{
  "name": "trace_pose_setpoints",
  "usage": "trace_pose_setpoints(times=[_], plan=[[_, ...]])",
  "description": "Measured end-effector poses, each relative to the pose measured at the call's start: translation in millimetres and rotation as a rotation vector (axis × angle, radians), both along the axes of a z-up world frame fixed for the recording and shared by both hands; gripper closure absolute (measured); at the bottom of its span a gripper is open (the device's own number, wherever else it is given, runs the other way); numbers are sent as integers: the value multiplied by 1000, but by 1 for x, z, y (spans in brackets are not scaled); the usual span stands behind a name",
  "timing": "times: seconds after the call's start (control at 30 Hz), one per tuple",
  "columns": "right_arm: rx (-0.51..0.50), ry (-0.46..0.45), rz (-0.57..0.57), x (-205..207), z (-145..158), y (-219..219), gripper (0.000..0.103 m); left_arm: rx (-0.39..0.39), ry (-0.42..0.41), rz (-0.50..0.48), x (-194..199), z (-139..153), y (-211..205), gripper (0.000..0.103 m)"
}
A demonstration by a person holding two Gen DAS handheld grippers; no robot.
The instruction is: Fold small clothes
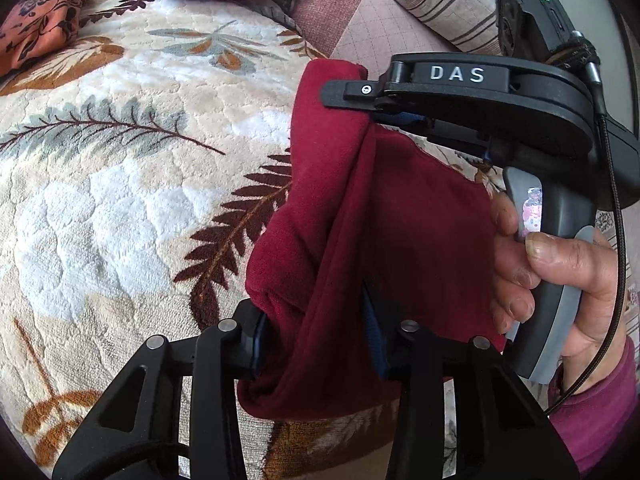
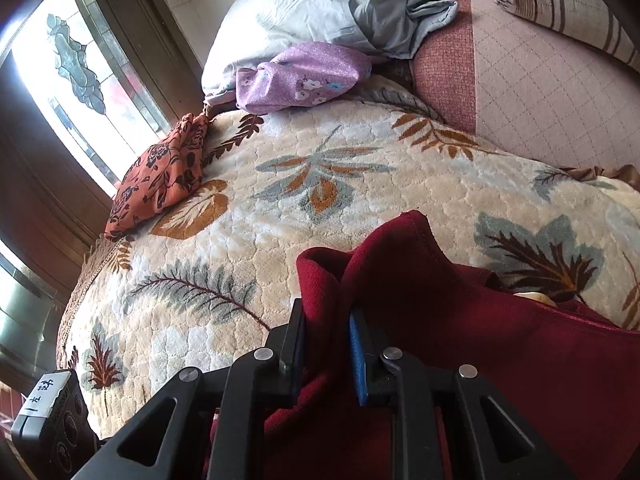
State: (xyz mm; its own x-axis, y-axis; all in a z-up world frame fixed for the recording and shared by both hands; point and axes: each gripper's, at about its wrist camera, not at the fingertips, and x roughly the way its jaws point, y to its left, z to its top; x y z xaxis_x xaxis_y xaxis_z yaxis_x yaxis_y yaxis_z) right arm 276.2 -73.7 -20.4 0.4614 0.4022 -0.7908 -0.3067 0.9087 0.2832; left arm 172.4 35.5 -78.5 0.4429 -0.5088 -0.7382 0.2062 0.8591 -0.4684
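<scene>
A dark red garment (image 1: 400, 216) hangs in the air above the leaf-patterned blanket (image 1: 120, 184). My left gripper (image 1: 316, 344) is shut on a bunched lower part of it, its blue pads (image 1: 374, 336) pressing the cloth. My right gripper (image 1: 360, 98) shows in the left wrist view, held in a hand, shut on the garment's upper edge. In the right wrist view the right gripper (image 2: 326, 344) clamps a fold of the red garment (image 2: 440, 320), which drapes down to the right over the blanket (image 2: 280, 220).
An orange floral cloth (image 2: 160, 176) lies at the blanket's far left by the window. A purple floral cloth (image 2: 304, 76) and pale blue bedding (image 2: 320, 4) lie at the back. A striped pillow (image 1: 444, 4) rests on the pink quilted sheet (image 2: 540, 100).
</scene>
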Motion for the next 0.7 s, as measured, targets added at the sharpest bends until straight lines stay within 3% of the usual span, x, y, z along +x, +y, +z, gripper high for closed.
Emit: trace_pose_setpoints(times=[0.13,0.17,0.27,0.3,0.5,0.53,0.6,0.7], plan=[[-16,43,-1,7,-4,5,84,3,-20,-1,-5,4,-2,74],[-20,51,-2,9,-5,6,78,0,-23,1,-6,5,-2,74],[-87,61,0,13,-5,16,21,5,-31,-1,-13,6,-3,75],[-110,64,7,14,-7,21,19,6,-32,-1,-14,6,-3,75],[-205,111,42,19,-33,45,21,17,-27,5,-21,3,-3,75],[-226,113,41,19,-39,46,25,17,-23,10,-20,2,-4,75],[-241,96,15,17,-44,40,51,5,-11,21,-17,0,-4,75],[-147,63,1,10,-33,23,76,13,-20,23,-19,2,-6,75]])
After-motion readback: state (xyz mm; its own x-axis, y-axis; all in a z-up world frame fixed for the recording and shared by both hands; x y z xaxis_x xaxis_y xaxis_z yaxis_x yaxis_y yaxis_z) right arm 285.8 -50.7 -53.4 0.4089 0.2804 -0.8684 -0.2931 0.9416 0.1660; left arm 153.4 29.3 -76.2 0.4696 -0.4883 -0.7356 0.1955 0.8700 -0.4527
